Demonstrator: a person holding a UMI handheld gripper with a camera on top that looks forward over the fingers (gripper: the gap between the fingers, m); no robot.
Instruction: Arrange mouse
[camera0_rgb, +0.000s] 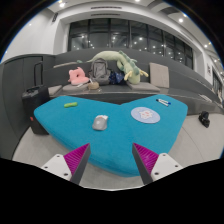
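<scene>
Two fingers spread, gripper (111, 165) holding nothing. I'd advance squarely over the mat (60, 125) and straddle the mouse (100, 122) evenly.

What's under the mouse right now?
The mouse lies on a teal cloth covering the table. What lies beneath the cloth is hidden. A round white pad sits apart to its right, not under it. The open claw is short of the mouse.

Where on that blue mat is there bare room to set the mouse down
Free: the near part of the blue mat just ahead of the open gripper, and the stretch left of the mouse toward the green marker. Crowded: the right side, around the round white pad.
</scene>
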